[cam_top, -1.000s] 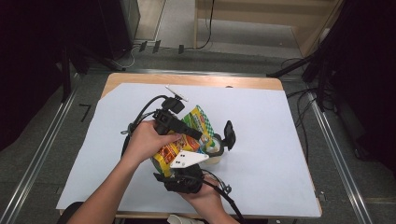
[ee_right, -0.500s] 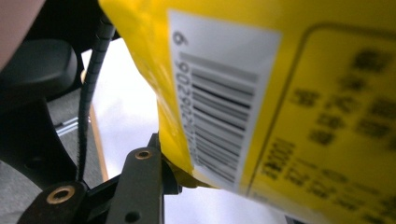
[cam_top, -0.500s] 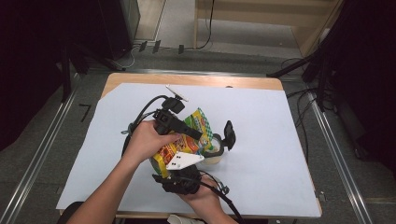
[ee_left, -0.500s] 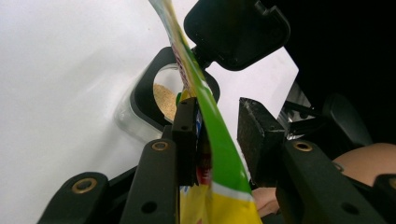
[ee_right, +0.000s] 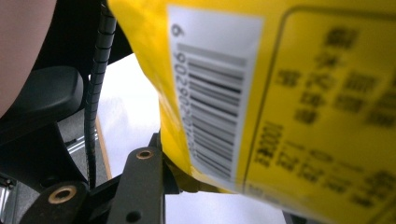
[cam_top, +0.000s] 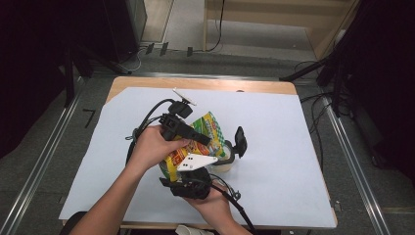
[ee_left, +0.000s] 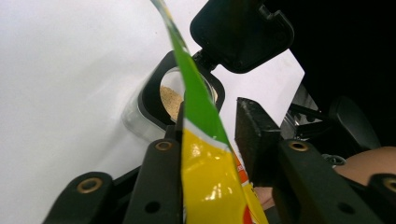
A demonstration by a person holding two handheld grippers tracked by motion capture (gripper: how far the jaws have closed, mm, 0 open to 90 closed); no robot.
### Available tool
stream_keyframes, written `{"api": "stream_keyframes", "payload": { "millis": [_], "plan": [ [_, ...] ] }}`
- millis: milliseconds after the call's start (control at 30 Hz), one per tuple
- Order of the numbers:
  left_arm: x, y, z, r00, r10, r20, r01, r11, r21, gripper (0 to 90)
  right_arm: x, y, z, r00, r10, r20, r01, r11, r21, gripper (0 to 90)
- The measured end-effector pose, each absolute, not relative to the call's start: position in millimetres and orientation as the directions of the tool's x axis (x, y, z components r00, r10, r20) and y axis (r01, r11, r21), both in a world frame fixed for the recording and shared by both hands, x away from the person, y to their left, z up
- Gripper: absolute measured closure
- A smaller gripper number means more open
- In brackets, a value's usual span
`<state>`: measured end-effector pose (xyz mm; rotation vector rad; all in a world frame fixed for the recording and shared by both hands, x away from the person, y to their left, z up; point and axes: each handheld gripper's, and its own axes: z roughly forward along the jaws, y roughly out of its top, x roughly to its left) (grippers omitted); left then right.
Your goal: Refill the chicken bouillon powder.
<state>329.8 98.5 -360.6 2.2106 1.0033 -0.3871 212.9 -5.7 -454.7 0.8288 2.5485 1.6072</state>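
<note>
My left tool (ee_left: 208, 140) and right tool (ee_right: 224, 186), both clamped on the glossy crinkled yellow-green bag (cam_top: 195, 142), just above the square-rimmed clear jar (ee_left: 159, 100).

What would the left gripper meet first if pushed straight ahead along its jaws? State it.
Most likely the clear plastic container with the black square rim, its black lid flipped open. The left gripper points at it while holding the yellow-green snack bag over the opening. Depth between them is unclear.
</note>
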Motion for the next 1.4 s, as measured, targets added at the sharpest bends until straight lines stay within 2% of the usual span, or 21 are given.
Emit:
{"api": "stream_keyframes", "payload": {
  "millis": [333,367,567,900,1400],
  "plan": [
    [329.6,99.2,-358.9,0.662,0.556,-0.502,0.749,-0.48,0.456,72.9,213.8,-3.7,-454.5,-0.873,0.432,0.225,0.397,0.363,0.843,62.9],
    [328.9,99.2,-357.9,0.663,0.552,-0.505,0.748,-0.479,0.459,73.0,213.2,-2.2,-454.5,-0.881,0.424,0.213,0.383,0.372,0.846,59.5],
    [327.1,96.8,-357.3,0.666,0.549,-0.505,0.746,-0.483,0.459,73.2,210.3,0.3,-455.6,-0.883,0.424,0.199,0.375,0.384,0.844,62.2],
    [327.4,97.4,-355.3,0.666,0.554,-0.5,0.746,-0.481,0.461,72.5,211.7,2.3,-455.1,-0.88,0.417,0.228,0.391,0.364,0.845,60.8],
    [327.7,101.4,-351.4,0.666,0.542,-0.513,0.746,-0.474,0.468,71.7,212.0,2.1,-450.7,-0.884,0.416,0.215,0.38,0.369,0.848,62.4]
  ]
}}
